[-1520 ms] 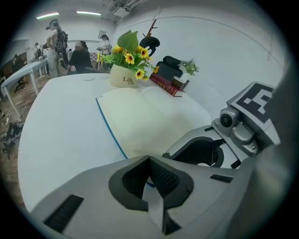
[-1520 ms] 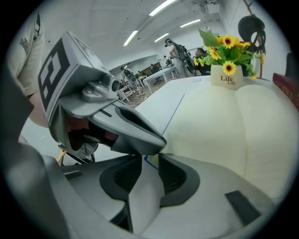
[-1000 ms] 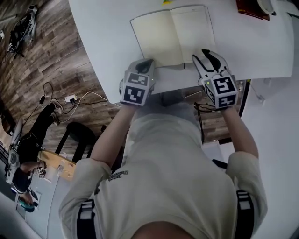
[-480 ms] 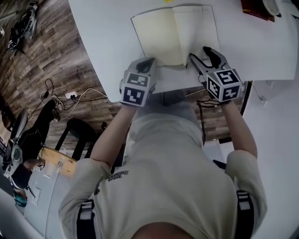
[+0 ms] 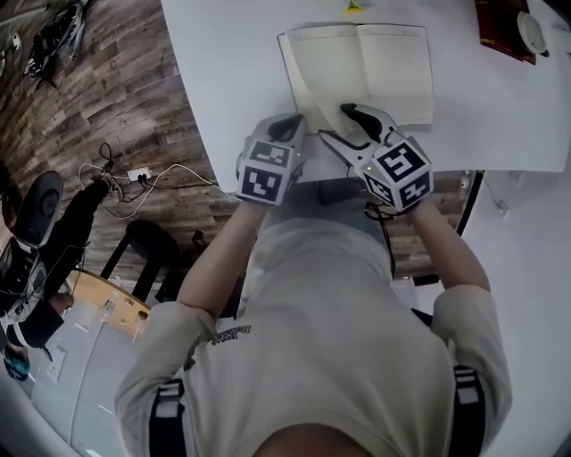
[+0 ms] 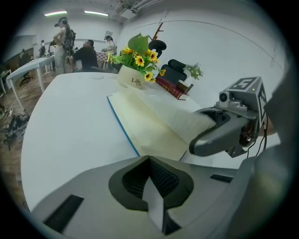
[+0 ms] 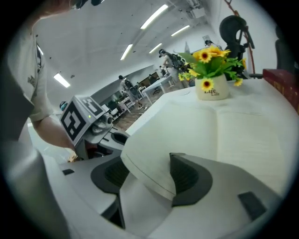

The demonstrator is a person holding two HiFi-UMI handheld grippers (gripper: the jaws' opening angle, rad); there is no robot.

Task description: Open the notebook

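Note:
The notebook (image 5: 384, 67) lies open on the white table (image 5: 232, 80), showing cream pages (image 6: 149, 121) and a blue cover edge. My right gripper (image 5: 336, 123) hovers over its near edge by the spine. Its jaws have just been opening and stand wide. A curled page (image 7: 154, 154) rises between them in the right gripper view (image 7: 147, 163), and neither pad presses on it. My left gripper (image 5: 287, 120) rests at the notebook's near left corner. Its pads (image 6: 149, 161) meet with nothing between them. A right finger (image 6: 219, 133) shows in the left gripper view.
A white pot of sunflowers (image 6: 135, 77) stands beyond the notebook's far edge (image 7: 212, 86). A red book (image 5: 495, 22) and a white dish (image 5: 535, 31) lie at the far right. The table's curved edge (image 5: 223, 170) runs close to my body. People stand far behind (image 6: 63, 37).
My right gripper has slid left along the notebook's near edge, from the right page's corner to near the spine, and its jaws have spread wider. The left gripper stays put.

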